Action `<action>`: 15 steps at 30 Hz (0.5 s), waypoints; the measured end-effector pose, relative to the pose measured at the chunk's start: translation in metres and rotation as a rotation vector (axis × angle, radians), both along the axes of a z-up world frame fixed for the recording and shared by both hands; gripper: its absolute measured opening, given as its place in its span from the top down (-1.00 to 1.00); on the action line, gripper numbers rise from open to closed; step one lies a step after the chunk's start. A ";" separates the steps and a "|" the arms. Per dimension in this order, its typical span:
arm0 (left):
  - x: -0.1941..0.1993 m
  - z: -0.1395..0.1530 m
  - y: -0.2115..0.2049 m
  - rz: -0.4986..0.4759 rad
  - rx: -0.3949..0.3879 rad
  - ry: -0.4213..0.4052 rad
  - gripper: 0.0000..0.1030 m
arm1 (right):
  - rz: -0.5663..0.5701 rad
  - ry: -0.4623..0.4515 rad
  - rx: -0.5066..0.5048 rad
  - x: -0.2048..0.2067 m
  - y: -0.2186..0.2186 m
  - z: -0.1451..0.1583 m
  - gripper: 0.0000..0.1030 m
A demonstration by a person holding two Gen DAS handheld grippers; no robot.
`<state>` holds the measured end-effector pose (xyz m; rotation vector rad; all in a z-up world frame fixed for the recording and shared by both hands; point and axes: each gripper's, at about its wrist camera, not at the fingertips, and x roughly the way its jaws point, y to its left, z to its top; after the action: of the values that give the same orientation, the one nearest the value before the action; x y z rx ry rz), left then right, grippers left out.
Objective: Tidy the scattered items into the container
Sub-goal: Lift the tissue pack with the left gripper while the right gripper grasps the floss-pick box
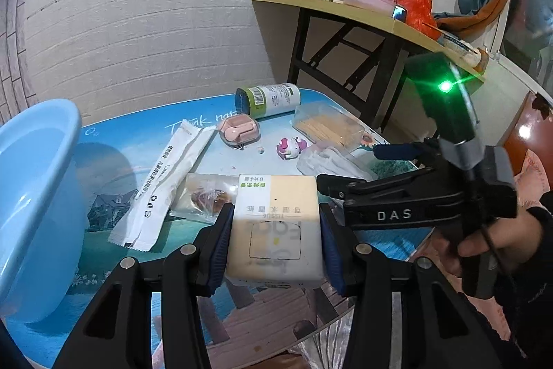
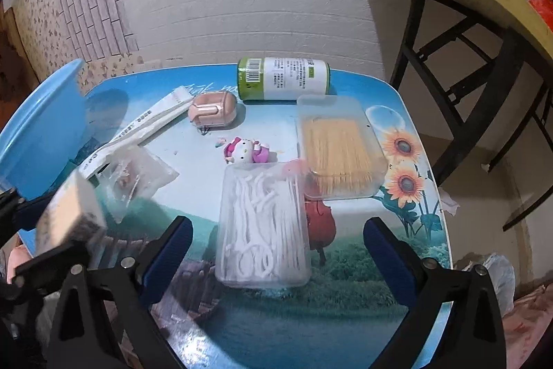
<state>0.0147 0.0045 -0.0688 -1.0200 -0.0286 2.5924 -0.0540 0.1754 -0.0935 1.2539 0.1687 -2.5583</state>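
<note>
My left gripper [image 1: 274, 248] is shut on a cream tissue pack [image 1: 276, 223] and holds it above the table's near edge; the pack also shows blurred in the right wrist view [image 2: 69, 213]. The blue basin [image 1: 34, 196] stands at the left. My right gripper [image 2: 278, 251] is open around a clear box of floss picks [image 2: 262, 223], its pads apart from the box sides. On the table lie a toothpick box [image 2: 340, 151], a green-capped bottle [image 2: 283, 78], a pink earbud case [image 2: 212, 109], a Hello Kitty figure [image 2: 245, 151], a white chopstick packet [image 1: 162, 189] and a bagged pastry [image 1: 204, 196].
The small table [image 2: 397, 265] has a printed landscape top, with its edge close on the right. A taller folding table [image 1: 328, 6] with cups and a pink jar stands behind to the right. A white brick wall [image 1: 155, 23] is behind.
</note>
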 end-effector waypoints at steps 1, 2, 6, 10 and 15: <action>0.000 0.000 -0.001 0.003 0.003 0.001 0.13 | -0.003 0.000 -0.002 -0.001 0.000 -0.001 -0.93; 0.000 0.001 -0.001 0.005 0.005 0.001 0.13 | -0.006 -0.003 -0.005 -0.003 0.000 -0.004 -0.92; -0.001 0.001 -0.002 0.008 0.008 0.004 0.13 | -0.004 -0.013 -0.013 -0.007 -0.003 -0.008 -0.79; 0.000 0.001 -0.001 0.006 -0.002 0.008 0.13 | 0.014 0.001 0.008 -0.009 -0.011 -0.013 -0.79; 0.002 0.002 -0.003 0.012 -0.001 0.011 0.13 | 0.012 0.010 0.000 -0.010 -0.013 -0.019 -0.78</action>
<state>0.0168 0.0017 -0.0666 -1.0084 -0.0308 2.6096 -0.0638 0.1625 -0.1129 1.2371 0.1776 -2.5549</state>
